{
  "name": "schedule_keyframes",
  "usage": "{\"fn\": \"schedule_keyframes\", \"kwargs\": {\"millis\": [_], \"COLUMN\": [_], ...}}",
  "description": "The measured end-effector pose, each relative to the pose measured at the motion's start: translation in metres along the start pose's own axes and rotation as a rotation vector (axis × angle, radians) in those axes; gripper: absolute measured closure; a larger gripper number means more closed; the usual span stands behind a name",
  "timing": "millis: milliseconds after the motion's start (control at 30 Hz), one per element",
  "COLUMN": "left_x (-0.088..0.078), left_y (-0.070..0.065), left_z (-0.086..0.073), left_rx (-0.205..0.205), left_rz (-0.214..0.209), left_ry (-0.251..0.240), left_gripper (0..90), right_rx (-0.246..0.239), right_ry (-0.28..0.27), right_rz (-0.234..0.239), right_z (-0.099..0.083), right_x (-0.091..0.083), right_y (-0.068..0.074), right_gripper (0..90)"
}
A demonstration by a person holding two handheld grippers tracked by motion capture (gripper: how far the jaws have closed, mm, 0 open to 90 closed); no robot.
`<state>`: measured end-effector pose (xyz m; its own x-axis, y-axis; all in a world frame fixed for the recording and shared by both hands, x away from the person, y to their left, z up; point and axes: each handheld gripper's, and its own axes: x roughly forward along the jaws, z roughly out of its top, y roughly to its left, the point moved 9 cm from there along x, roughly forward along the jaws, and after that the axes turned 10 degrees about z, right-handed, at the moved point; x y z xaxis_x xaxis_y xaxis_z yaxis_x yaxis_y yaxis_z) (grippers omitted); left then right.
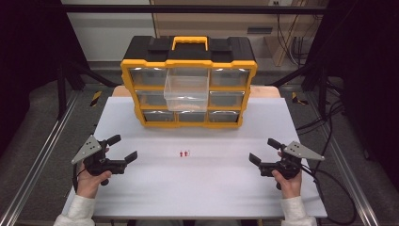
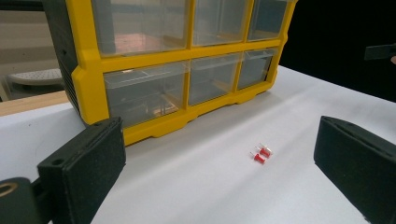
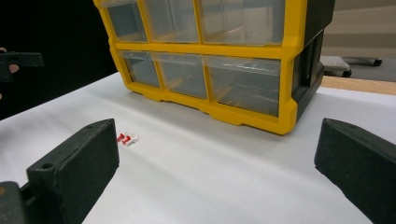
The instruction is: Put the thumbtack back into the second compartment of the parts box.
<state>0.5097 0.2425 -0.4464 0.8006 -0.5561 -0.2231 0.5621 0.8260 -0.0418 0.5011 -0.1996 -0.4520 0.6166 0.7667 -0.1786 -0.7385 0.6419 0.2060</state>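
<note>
Here: two red push pins (image 1: pixel 181 153) with a pale one (image 1: pixel 187 152), mid-table, untouched.
Left gripper (image 1: pixel 123 148) and right gripper (image 1: pixel 264 150) flank them well apart, jaws spread, nothing held. Behind stands a yellow drawer organizer (image 1: pixel 189 63), one clear drawer (image 1: pixel 187 89) pulled out; bare white table (image 1: pixel 202 188) between, nothing obstructing.
</note>
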Motion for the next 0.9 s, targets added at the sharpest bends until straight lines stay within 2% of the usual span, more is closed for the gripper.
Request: {"fn": "schedule_keyframes", "kwargs": {"millis": [367,667,800,900], "left_x": [0.003,0.017,0.025,0.029], "left_y": [-0.003,-0.016,-0.025,-0.027], "left_z": [0.004,0.006,0.007,0.008], "left_rx": [-0.001,-0.005,-0.018,-0.022], "left_rz": [0.008,0.004,-0.013,0.000], "left_ry": [0.006,0.034,0.051,0.057], "left_gripper": [1.7,1.7,0.9,1.3], "right_rx": [0.004,0.003,0.005,0.007], "right_ry": [-0.002,-0.004,0.002,0.004], "right_rz": [-0.004,-0.004,-0.003,-0.003], "right_z": [0.000,0.000,-0.001,-0.002], "right_x": [-0.002,-0.002,-0.001,-0.001], "right_y": [-0.002,-0.002,-0.001,-0.001], "right_gripper": [0.3,0.3,0.3,0.3]}}
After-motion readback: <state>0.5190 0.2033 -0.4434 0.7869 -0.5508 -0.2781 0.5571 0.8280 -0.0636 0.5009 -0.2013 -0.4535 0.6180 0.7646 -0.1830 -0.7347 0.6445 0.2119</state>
